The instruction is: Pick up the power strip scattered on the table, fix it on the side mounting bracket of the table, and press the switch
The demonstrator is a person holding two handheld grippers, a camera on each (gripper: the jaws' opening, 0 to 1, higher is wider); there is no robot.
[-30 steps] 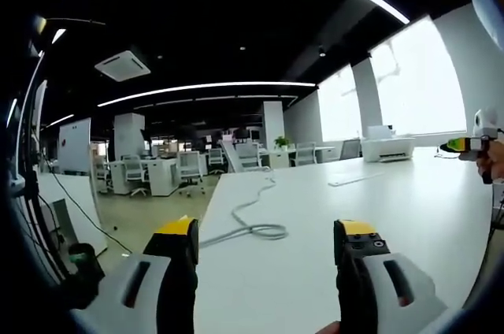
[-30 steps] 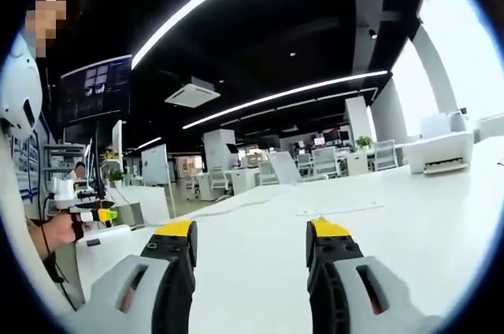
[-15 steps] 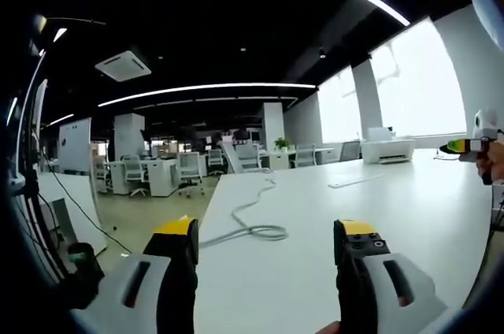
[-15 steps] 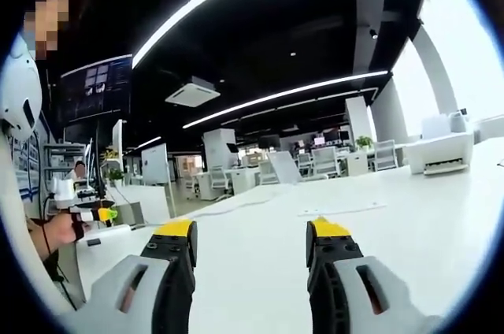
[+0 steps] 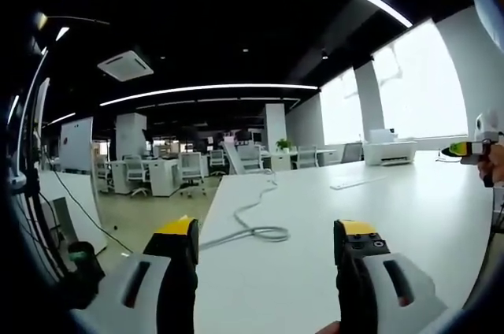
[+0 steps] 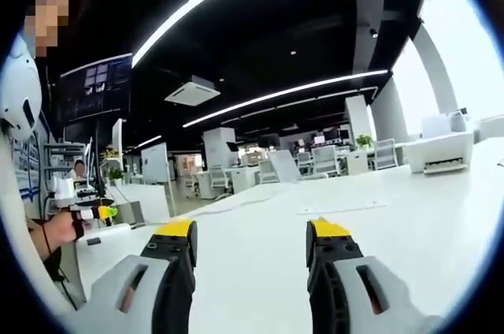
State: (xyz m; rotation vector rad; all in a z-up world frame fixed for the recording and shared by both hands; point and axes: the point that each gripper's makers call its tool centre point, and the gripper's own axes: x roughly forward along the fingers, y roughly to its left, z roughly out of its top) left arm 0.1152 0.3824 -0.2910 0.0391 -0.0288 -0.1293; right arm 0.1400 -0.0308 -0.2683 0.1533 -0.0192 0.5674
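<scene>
A long flat white power strip [image 5: 356, 181] lies far out on the white table [image 5: 417, 216], and its grey cable [image 5: 253, 222] runs back towards me in a loose loop. My left gripper [image 5: 268, 231] hangs open over the table's near edge, nothing between its yellow-tipped jaws. In the right gripper view the power strip [image 6: 340, 209] lies ahead, slightly right of the open right gripper [image 6: 252, 231]. The right gripper [image 5: 466, 147] also enters the left gripper view at the right edge, held by a hand. The left gripper [image 6: 94, 213] appears at the left of the right gripper view.
A white printer [image 5: 390, 151] stands at the table's far end near the windows; it is also in the right gripper view [image 6: 439, 153]. Office desks and chairs [image 5: 189, 170] fill the room beyond. A person's sleeve [image 6: 17, 98] is at the left.
</scene>
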